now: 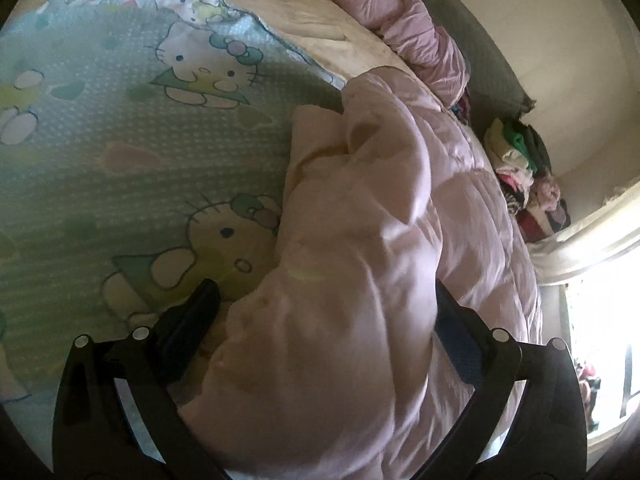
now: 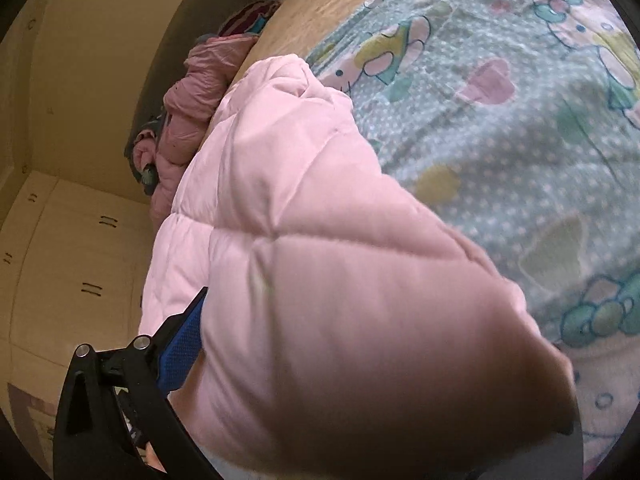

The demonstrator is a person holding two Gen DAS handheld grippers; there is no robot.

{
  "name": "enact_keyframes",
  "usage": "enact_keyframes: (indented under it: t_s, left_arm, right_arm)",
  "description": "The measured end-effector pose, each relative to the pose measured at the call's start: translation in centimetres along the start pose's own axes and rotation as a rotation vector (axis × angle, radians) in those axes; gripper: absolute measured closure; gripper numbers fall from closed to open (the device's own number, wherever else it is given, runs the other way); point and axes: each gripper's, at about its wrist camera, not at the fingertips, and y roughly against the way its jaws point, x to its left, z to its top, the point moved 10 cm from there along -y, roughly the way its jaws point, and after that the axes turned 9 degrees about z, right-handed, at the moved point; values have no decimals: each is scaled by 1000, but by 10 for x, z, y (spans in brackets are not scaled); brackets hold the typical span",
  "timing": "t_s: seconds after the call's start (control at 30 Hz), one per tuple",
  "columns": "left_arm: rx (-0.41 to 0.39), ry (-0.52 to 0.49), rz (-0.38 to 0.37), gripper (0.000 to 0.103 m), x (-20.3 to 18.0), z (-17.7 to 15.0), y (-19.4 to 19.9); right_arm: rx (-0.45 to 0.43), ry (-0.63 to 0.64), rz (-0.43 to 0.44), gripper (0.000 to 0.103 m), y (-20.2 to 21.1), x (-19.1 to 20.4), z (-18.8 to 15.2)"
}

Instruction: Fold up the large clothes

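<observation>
My left gripper point(image 1: 324, 304) has its jaws spread wide with a thick bunch of the pale pink quilted jacket point(image 1: 360, 260) bulging up between the two fingers; I cannot tell whether the pads actually press it. On the right gripper point(image 2: 320, 360) I see only one blue-padded finger point(image 2: 180, 344), lying against the jacket's point(image 2: 320, 260) edge; the puffy fabric swells right up to the lens and hides the other finger, so I cannot tell how wide it stands. The jacket lies heaped on the bed, over a pale blue cartoon-cat bedspread point(image 1: 120, 140) that shows bare beside it. Farther along the bed's edge sits a darker pink padded garment point(image 1: 412, 28), crumpled on the tan sheet point(image 1: 320, 16). Beyond it I make out a stack of folded clothes point(image 1: 516, 156) near a bright window point(image 1: 600, 320). The right wrist view shows cream cupboard doors point(image 2: 80, 260).
</observation>
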Motion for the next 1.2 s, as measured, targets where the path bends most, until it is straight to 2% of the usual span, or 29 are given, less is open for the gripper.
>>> enact_keyframes:
  t_s: [0.2,0.27,0.37,0.4,0.43,0.53,0.63,0.77,0.93,1.2]
  left_arm:
    - [-42,-10,24,8,-8,2,-7]
    - [-51,-26,30,11,-12,1,-7]
    - [-73,-54,28,27,-20,1,-5]
    - [-88,-69,23,35,-23,2,-1]
    - [-103,-90,29,43,-27,2,2]
    - [-148,-157,62,58,-40,4,12]
    - [-191,-196,78,66,-50,8,23]
    - [-244,-248,80,70,-64,12,42]
    - [-284,-300,84,73,-75,10,70]
    - [-336,-384,108,73,-84,-19,111]
  right_arm:
    - [-24,100,-39,6,-7,5,3]
    - [-30,140,-57,17,-8,8,2]
    - [-39,196,-80,27,-8,12,0]
    - [-42,218,-94,30,-8,14,1]
    - [-44,245,-112,36,-8,17,0]
    - [-57,386,-195,49,-8,38,-2]
    - [-67,483,-243,56,-7,53,-6]
    - [-92,613,-253,62,2,76,-19]
    - [-112,730,-240,64,12,103,-32]
    - [-135,858,-191,64,42,143,-68]
